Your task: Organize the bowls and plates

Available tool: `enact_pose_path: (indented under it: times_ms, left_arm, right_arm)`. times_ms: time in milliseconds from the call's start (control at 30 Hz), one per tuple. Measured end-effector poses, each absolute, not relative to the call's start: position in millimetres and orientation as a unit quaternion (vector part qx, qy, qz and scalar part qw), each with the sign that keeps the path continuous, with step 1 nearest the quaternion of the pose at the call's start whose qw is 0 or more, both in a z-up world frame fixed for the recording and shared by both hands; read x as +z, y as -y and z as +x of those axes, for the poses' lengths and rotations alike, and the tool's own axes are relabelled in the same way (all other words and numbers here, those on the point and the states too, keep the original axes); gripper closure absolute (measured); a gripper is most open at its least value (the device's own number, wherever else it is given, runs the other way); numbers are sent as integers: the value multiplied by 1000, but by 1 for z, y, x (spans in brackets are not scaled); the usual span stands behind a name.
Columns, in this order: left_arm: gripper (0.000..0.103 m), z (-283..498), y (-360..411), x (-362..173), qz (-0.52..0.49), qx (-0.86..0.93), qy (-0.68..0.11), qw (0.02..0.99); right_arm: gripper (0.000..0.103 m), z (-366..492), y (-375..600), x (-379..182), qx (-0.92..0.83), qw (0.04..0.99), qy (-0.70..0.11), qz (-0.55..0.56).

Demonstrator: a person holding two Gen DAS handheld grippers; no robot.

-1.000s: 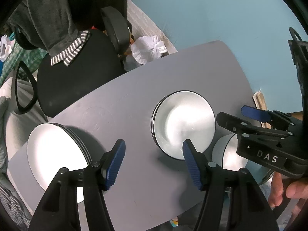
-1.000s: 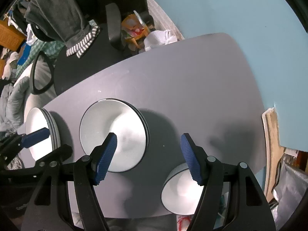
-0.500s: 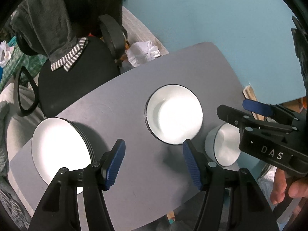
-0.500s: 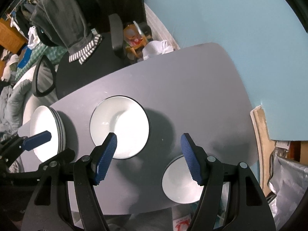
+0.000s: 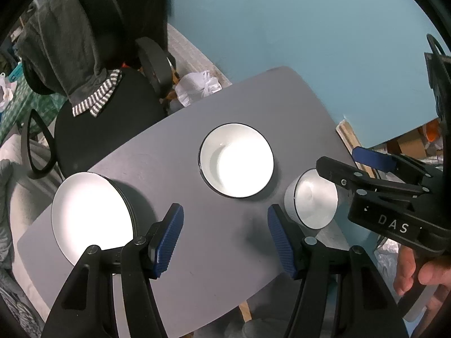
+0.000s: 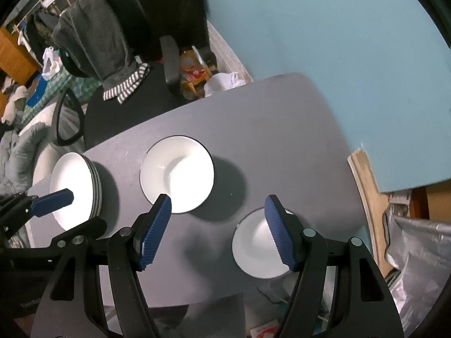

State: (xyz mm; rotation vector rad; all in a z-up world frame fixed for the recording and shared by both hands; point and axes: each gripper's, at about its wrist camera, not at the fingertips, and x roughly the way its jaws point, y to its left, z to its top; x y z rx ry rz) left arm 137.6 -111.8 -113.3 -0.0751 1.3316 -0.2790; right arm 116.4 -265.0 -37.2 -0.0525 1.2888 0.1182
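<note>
**Hovering Over Sorted Crockery**

Pointing steeply down above the table (image 5: pixel 225 267), the left gripper (image 5: pixel 225 239) had its jaws spread and held nothing. The right gripper (image 6: pixel 218 231) was likewise spread and held nothing. Beneath them sat a small bowl (image 6: pixel 259 249) near the table's front edge, a wider bowl (image 5: pixel 236 160) at centre, and a plate stack (image 5: pixel 90 214) to the left, each apart. Beyond stood a chair (image 5: pixel 98 124).

White letters "DAS" legible on black body of right tool (image 5: pixel 375 166), just right of small bowl (image 5: pixel 313 202). No other readable text.
</note>
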Motion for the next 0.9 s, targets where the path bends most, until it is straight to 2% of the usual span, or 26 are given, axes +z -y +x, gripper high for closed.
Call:
enact_pose_path:
  times_ms: [900]
  left_arm:
    - [40,108,165,-115,-7,-201,-620,759]
  right_arm:
    - [35,48,338,-27,-29,801,-598,9]
